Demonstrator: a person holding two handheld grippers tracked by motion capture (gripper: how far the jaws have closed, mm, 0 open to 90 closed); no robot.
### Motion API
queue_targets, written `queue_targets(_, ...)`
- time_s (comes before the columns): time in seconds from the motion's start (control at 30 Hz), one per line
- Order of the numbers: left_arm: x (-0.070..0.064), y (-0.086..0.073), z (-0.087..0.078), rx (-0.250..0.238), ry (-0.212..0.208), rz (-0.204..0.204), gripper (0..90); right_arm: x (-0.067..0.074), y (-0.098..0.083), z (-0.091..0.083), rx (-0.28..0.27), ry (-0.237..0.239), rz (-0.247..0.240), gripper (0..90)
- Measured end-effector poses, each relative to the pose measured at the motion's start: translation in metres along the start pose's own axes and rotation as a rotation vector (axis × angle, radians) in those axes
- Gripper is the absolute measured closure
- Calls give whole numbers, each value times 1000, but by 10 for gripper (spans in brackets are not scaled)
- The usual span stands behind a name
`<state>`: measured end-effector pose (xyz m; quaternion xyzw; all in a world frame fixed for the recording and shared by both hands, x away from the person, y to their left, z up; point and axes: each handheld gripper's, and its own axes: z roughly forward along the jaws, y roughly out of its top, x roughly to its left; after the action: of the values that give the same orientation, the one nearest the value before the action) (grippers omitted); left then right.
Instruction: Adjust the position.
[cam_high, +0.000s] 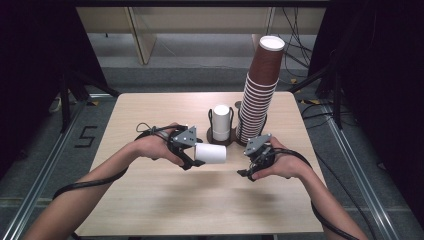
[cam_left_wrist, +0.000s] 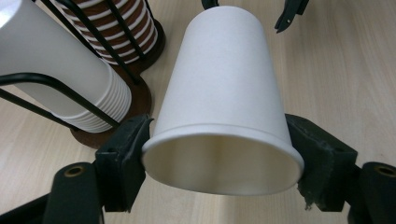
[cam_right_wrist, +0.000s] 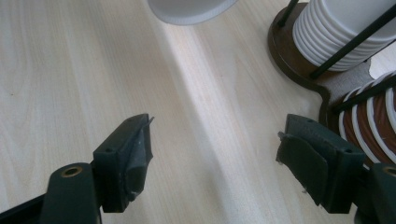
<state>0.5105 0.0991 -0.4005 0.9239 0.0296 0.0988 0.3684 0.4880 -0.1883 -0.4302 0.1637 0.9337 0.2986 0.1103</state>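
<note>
One white cup off its stack, not yet put anywhere.

Above the table (cam_high: 150, 200), near the cup stacks (cam_high: 257, 100), white cup (cam_left_wrist: 224, 102) on its side, pinched by left claw (cam_left_wrist: 219, 158); right claw (cam_right_wrist: 215, 158) apart, empty.

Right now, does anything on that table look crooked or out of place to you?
Yes: the tall stack of brown paper cups leans to the right above its holder. Also, the left claw clamps a white paper cup sideways in the air, apart from the white stack.
</note>
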Motion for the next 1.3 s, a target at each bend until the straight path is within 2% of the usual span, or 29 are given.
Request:
queue_targets(0.07, 0, 1, 0, 23, -12, 9, 263, -1, 2, 0, 0, -2, -44, 252)
queue_targets(0.1, 0, 2, 0, 36, -18, 10, 263, -1, 3, -1, 5, -8, -53, 252)
queue_targets(0.13, 0, 3, 0, 44, -26, 15, 263, 2, 3, -1, 7, 6, -26, 252)
queue_targets(0.17, 0, 3, 1, 51, -35, 15, 263, 2, 4, -2, 6, 10, -26, 252)
queue_targets(0.2, -1, 4, 1, 57, -41, 17, 263, 0, 5, -2, -2, 5, -68, 252)
queue_targets(0.27, -1, 5, 2, 73, -51, 20, 263, 2, 6, -2, 5, 21, -60, 252)
queue_targets(0.3, -2, 5, 3, 76, -54, 21, 263, 1, 7, -2, 8, 14, -83, 252)
queue_targets(0.33, -2, 6, 4, 82, -57, 16, 263, 4, 7, -2, 23, 18, -50, 252)
queue_targets(0.43, -2, 8, 6, 91, -62, 10, 263, 3, 10, -1, 19, 23, -89, 252)
queue_targets(0.5, -2, 9, 6, 99, -65, 13, 263, 6, 11, -1, 28, 27, -69, 252)
queue_targets(0.53, -3, 10, 7, 101, -69, 11, 263, 5, 13, -1, 22, 19, -101, 253)
queue_targets(0.6, -3, 12, 7, 112, -82, 15, 263, 6, 13, -1, 21, 33, -93, 253)
queue_targets(0.63, -3, 12, 7, 116, -83, 17, 263, 5, 13, 0, 19, 36, -105, 254)
queue_targets(0.67, -3, 13, 7, 136, -90, 37, 263, 6, 14, 0, 24, 40, -101, 253)
queue_targets(0.73, -3, 14, 8, 142, -95, 36, 263, 5, 14, 0, 24, 37, -122, 254)
queue_targets(0.87, -4, 15, 10, 157, -107, 48, 263, 5, 15, -1, 15, 46, -124, 253)
queue_targets(0.9, -4, 15, 11, 160, -108, 49, 263, 7, 15, -2, 24, 50, -104, 254)
queue_targets(0.97, -4, 16, 12, 164, -110, 49, 263, 6, 16, -1, 18, 52, -130, 254)
queue_targets(1.03, -4, 17, 12, 170, -114, 54, 263, 8, 16, -2, 30, 55, -102, 254)
queue_targets(1.07, -3, 17, 12, 173, -116, 53, 263, 7, 18, -1, 19, 55, -129, 254)
queue_targets(1.1, -4, 17, 13, 176, -116, 52, 263, 8, 18, 0, 23, 66, -128, 254)
queue_targets(1.2, -3, 19, 14, 193, -117, 62, 263, 9, 22, 0, 10, 55, -150, 254)
queue_targets(1.27, -3, 20, 15, 199, -118, 63, 263, 10, 26, 2, 9, 65, -154, 254)
queue_targets(1.3, -3, 21, 16, 202, -118, 64, 263, 13, 27, 2, 14, 66, -139, 254)
